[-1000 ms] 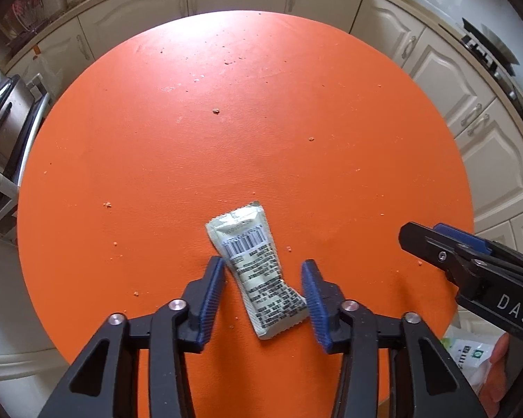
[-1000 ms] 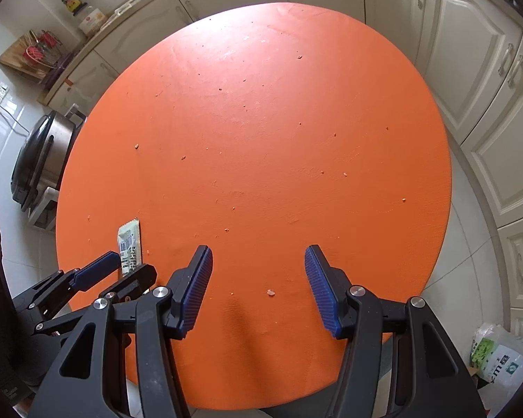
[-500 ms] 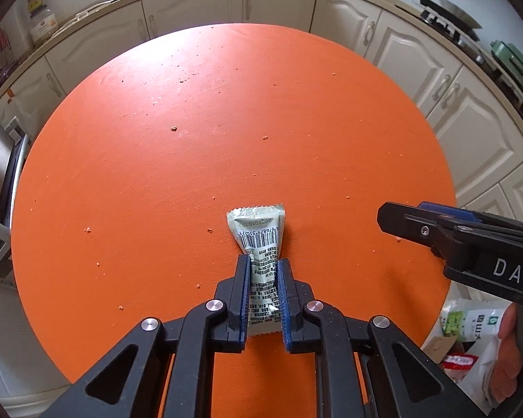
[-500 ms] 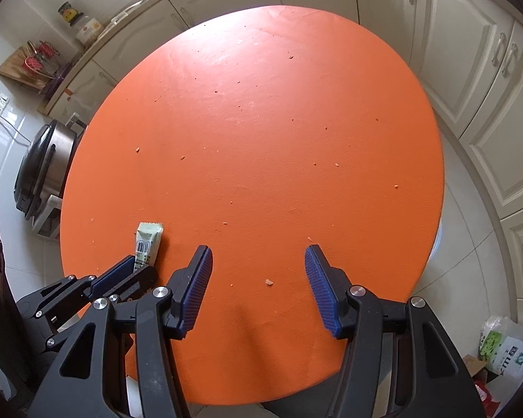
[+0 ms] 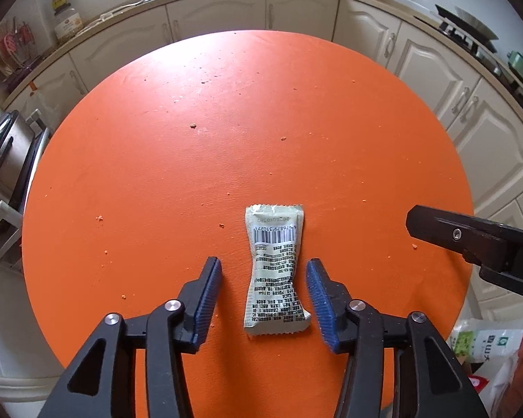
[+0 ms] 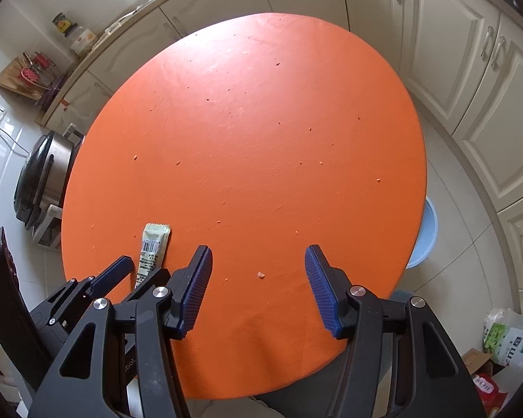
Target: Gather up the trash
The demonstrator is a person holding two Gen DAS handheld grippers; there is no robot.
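— What is filling the frame?
— A round orange surface (image 5: 226,139), crumb-speckled, is sitting among cream cabinets (image 5: 212,10).
— The wrapper (image 5: 273,268)?
— Lying lower centre between the left tongs (image 5: 264,296), which have just been opening off it. The right tongs (image 6: 258,287) are gaping, empty.

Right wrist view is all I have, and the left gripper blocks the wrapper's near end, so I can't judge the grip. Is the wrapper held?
Observer: No. The left gripper has just been opening; its fingers stand clear of the wrapper on both sides.
Operator: Is it off the table?
Observer: No, it lies flat on the table, printed side up.
Operator: Damaged?
Observer: Its middle is pinched narrow.
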